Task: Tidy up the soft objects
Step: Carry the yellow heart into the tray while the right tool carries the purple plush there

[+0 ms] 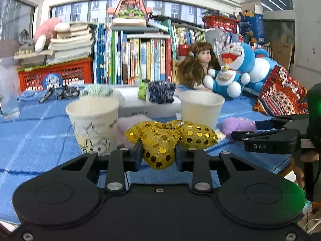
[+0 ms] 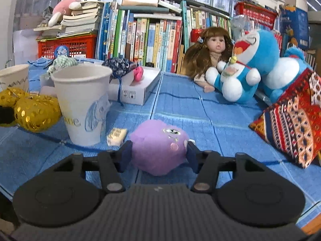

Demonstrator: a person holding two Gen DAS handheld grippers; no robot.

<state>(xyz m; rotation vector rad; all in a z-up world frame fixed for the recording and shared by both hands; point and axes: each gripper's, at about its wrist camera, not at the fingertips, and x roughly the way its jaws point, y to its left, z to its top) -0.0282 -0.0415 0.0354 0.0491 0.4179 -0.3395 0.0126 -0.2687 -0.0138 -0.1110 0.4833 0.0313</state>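
Note:
My left gripper point(image 1: 158, 152) is shut on a gold sequined soft toy point(image 1: 160, 140), held just in front of two paper cups point(image 1: 94, 122) point(image 1: 200, 110). The gold toy also shows at the left of the right wrist view point(image 2: 34, 112). My right gripper point(image 2: 159, 150) is shut on a purple plush ball point(image 2: 158, 146) low over the blue cloth; the ball also shows in the left wrist view point(image 1: 238, 125). The right gripper body appears at the right of the left wrist view point(image 1: 270, 140). A white box point(image 2: 138, 88) behind the cups holds small fabric pouches.
A blue cloth point(image 2: 180, 108) covers the table. A doll point(image 2: 210, 48), a blue Doraemon plush point(image 2: 244, 70) and a patterned cushion point(image 2: 295, 124) sit at the right. Books point(image 2: 144, 36) and red baskets point(image 2: 66, 46) line the back. A small yellow packet point(image 2: 116, 135) lies by the near cup point(image 2: 82, 102).

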